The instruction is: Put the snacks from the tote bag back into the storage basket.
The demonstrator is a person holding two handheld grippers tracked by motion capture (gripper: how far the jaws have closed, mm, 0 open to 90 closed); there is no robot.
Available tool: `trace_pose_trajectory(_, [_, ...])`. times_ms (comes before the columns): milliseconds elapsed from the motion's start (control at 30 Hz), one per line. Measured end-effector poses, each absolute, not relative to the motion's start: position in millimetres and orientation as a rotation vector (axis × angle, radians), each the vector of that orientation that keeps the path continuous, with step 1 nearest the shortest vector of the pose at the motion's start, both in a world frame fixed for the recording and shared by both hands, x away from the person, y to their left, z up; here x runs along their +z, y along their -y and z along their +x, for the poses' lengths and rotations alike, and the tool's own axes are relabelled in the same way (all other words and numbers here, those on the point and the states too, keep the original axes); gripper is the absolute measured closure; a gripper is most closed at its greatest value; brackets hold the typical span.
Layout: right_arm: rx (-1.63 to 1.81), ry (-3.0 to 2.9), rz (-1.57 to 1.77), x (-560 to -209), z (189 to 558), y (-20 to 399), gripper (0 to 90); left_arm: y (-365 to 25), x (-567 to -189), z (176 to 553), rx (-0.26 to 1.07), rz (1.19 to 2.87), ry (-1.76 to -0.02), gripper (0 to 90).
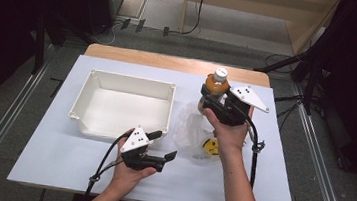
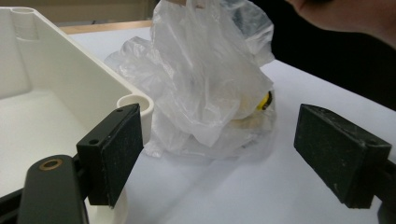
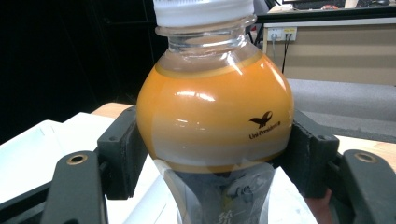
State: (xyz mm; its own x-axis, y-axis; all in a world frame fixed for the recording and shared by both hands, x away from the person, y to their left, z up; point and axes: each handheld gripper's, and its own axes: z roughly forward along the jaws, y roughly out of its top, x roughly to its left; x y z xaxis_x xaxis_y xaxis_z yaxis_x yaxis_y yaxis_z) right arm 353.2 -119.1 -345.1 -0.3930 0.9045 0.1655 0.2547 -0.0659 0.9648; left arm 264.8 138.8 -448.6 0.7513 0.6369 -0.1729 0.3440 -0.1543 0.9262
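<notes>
Step in hand, bottle out of bag: right tongs (image 1: 212,103) clamp the orange-drink bottle (image 1: 215,86) at its shoulder above the plastic bag (image 1: 192,131); left tongs (image 1: 163,145) stand wide and empty beside the bag, likely next to pinch it down.

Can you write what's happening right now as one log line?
right gripper: jaws shut on orange drink bottle with white cap | left gripper: jaws open, holding nothing | crumpled clear plastic bag: beside white plastic tub

White bin (image 1: 98,85) sits on table (image 1: 60,158) (wood edge at back).
</notes>
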Motion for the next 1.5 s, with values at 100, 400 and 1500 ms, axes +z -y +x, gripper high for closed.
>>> trace_pose_trajectory(100, [1.495,-1.652,1.252,-345,353,119,32.0,-150,-446,262,0.301,1.754,-0.758,11.9])
trace_pose_trajectory(400, [1.495,-1.657,1.247,-346,354,115,32.0,-186,-443,254,0.303,1.742,-0.759,6.7])
trace_pose_trajectory(1500, [1.564,-1.669,1.239,-334,355,86,31.9,-258,-433,250,0.445,1.713,-0.862,6.9])
